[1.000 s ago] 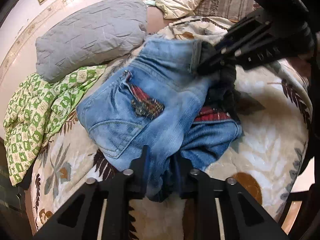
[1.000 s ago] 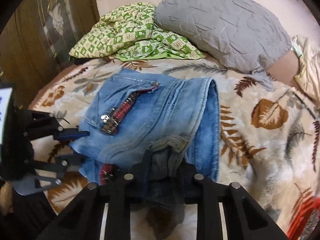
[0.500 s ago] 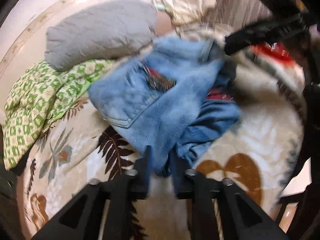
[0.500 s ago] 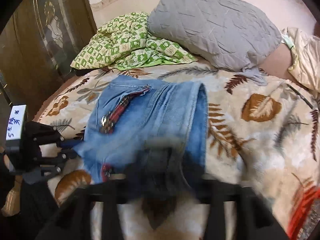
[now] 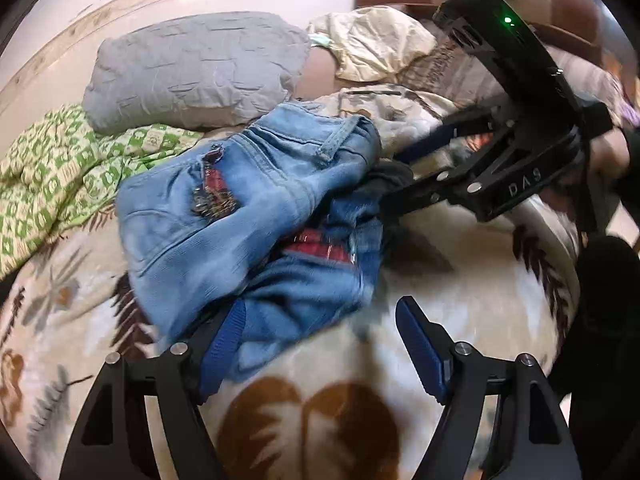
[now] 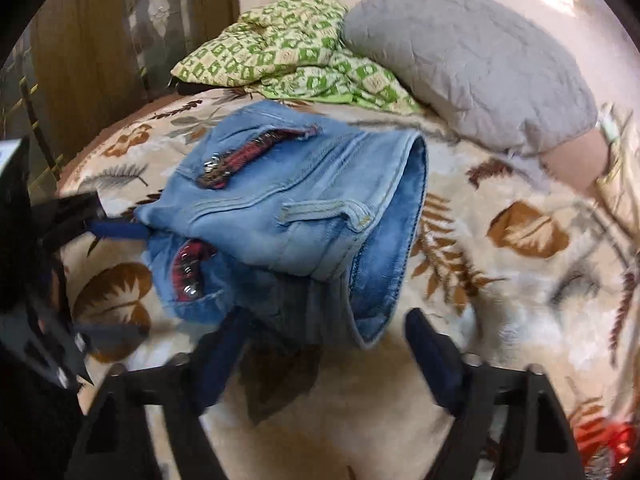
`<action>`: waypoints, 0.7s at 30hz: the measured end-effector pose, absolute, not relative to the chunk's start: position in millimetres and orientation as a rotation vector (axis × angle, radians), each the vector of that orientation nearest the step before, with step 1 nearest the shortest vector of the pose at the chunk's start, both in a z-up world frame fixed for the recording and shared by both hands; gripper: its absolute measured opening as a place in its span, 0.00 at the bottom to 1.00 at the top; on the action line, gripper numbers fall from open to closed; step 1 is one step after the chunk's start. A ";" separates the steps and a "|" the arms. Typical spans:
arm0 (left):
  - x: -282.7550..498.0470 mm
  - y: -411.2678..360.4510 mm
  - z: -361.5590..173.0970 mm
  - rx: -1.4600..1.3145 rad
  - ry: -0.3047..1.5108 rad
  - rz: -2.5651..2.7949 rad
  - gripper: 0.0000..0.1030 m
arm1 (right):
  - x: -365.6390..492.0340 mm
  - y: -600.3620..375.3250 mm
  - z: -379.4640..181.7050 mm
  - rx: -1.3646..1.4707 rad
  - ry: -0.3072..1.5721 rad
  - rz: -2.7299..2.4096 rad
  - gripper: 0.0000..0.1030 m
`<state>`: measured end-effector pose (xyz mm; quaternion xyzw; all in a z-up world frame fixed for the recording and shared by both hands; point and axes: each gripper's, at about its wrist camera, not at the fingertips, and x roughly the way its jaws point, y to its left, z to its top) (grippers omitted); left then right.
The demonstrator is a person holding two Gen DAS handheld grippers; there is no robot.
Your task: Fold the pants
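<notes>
The faded light-blue denim pants [image 5: 248, 216] lie folded into a thick bundle on the cream fleece blanket with brown leaf prints [image 5: 460, 292] that covers the bed. A red plaid patch with metal studs [image 6: 236, 162] shows on the top layer, and a second one peeks out lower down — the waistband edge curls open toward the right in the right wrist view.

The left tongs [image 5: 326, 340] sit at the bundle's near edge with the jaws spreading apart; one blue pad touches the denim hem, the other stands clear over bare blanket, so nothing is pinched. The right tongs [image 6: 328, 340] are at the opposite edge, jaws wide but drawing together, with a fold of denim lying loosely between the pads and neither pad pressing it.

Beyond the pants a grey quilted pillow [image 5: 192, 72] rests against the pale wall, beside a crumpled green-and-cream checked cloth [image 5: 52, 168]. A cream crumpled sheet [image 5: 372, 48] lies further along — and a dark wooden wardrobe [image 6: 108, 52] stands at the bed's side.
</notes>
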<state>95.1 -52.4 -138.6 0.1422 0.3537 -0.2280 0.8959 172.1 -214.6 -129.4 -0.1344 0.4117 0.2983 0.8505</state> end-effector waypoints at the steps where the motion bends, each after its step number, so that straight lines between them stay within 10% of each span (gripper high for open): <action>1: 100.5 -55.1 -140.6 0.285 0.739 -0.451 0.75 | 176.7 -215.6 -131.8 -0.247 0.882 0.656 0.57; 7: 115.3 -56.2 -147.8 0.283 0.821 -0.436 0.32 | 175.4 -219.0 -134.1 -0.193 0.903 0.728 0.29; 18: 101.7 -55.9 -157.9 0.359 0.837 -0.457 0.23 | 186.9 -267.1 -157.2 -0.041 0.945 0.603 0.08; 21: 93.0 -52.2 -147.2 0.346 0.808 -0.483 0.35 | 181.3 -272.6 -146.8 -0.052 0.918 0.593 0.09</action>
